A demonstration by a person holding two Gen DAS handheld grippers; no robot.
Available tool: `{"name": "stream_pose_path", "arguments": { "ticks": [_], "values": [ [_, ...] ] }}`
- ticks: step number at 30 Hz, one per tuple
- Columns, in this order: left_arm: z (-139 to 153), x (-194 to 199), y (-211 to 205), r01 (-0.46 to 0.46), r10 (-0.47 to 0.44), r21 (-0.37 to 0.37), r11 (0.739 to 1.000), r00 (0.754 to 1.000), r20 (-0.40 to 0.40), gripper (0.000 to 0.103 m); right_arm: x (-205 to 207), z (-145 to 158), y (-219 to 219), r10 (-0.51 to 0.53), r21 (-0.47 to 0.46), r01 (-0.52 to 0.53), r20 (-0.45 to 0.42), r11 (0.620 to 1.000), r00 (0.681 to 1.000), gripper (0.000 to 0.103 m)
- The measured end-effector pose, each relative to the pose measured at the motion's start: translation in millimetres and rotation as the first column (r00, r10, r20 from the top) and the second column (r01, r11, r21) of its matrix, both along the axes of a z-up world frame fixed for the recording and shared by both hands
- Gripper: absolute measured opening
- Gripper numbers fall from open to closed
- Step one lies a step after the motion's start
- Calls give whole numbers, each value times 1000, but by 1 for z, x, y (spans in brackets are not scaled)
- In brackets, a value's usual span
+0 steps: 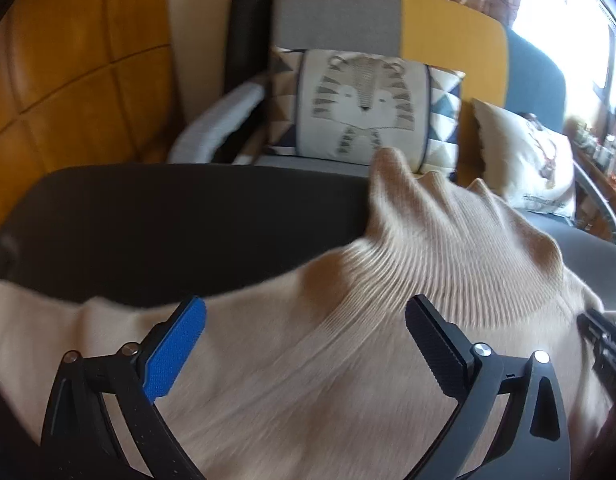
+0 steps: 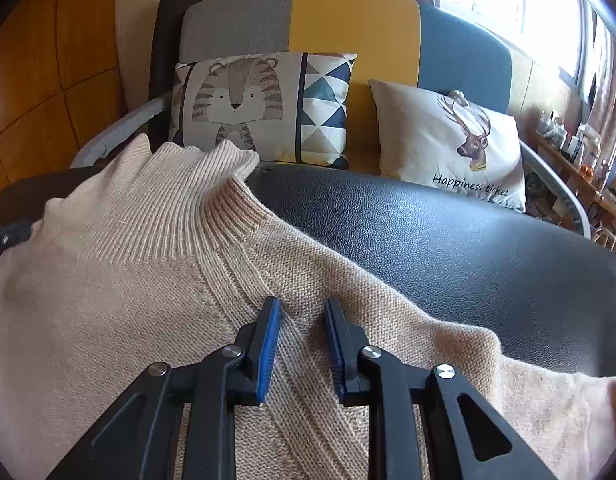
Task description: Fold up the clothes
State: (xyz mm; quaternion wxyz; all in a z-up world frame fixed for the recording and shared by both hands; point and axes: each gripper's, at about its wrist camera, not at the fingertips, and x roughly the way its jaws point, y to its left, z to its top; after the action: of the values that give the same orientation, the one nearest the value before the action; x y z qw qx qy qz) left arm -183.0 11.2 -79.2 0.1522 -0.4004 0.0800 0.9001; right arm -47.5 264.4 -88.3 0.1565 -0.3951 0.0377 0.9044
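Observation:
A beige knit sweater (image 2: 119, 312) with a ribbed high collar (image 2: 167, 208) lies spread on a black leather surface (image 2: 448, 240). My right gripper (image 2: 299, 306) rests on its shoulder beside the collar, jaws narrow, with a ridge of knit pinched between the blue pads (image 2: 267, 344). My left gripper (image 1: 308, 308) hovers over the sweater (image 1: 308, 380) just below the collar (image 1: 428, 240). Its jaws stand wide apart, with nothing gripped between them. The right gripper (image 1: 604, 344) shows at the right edge of the left wrist view. That view is motion-blurred.
Behind the leather surface stands a grey, yellow and blue sofa (image 2: 348, 16) with a tiger cushion (image 2: 243, 108) and a deer cushion (image 2: 452, 140). An orange panelled wall (image 1: 67, 80) is at the left. A cluttered shelf (image 2: 580, 152) sits under the window at the right.

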Motion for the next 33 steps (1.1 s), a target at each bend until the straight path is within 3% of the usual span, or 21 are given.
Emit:
{"name": "stream_pose_path", "arguments": {
  "ticks": [1,2,3,6,8,15,18,21,24,30,33],
  "values": [
    [-5,-5,4,-14,14,-47,999,1000,-3,79,0,0,-1,0,8,0,1,1000,1000,21],
    [-12,-11,3,-46,47,-81,996,999,7,81,0,0,0,0,2,0,-2,1000,1000,21],
    [-13,-18,-8,-73,74,-25,997,997,27,81,0,-1,1,1,-4,-1,-5,1000,1000,21],
    [-17,-29,-35,-211,209,27,977,975,74,93,1,-1,5,2,-34,-2,-17,999,1000,21],
    [-19,-28,-47,-251,244,76,965,966,86,93,1,-1,6,2,-36,-3,-17,999,1000,21],
    [-24,-18,-49,-219,216,72,973,975,49,94,-2,1,9,14,-54,-14,-5,998,1000,24],
    [-25,-18,-45,-219,218,65,973,976,20,94,-7,9,13,87,-130,-87,-7,988,996,24],
    [-25,-17,-43,-215,215,60,975,977,3,94,-23,30,13,204,-152,-215,-84,965,975,24],
    [-26,-18,-44,-213,214,73,974,977,-1,94,-59,44,26,226,-243,-249,-118,937,967,24],
    [-27,-14,-47,-209,211,88,974,977,-14,94,-144,24,58,194,-325,-168,50,931,980,26],
    [-28,-14,-47,-207,209,94,974,978,-19,94,-166,14,68,210,-423,-162,68,892,975,27]
  ]
}}
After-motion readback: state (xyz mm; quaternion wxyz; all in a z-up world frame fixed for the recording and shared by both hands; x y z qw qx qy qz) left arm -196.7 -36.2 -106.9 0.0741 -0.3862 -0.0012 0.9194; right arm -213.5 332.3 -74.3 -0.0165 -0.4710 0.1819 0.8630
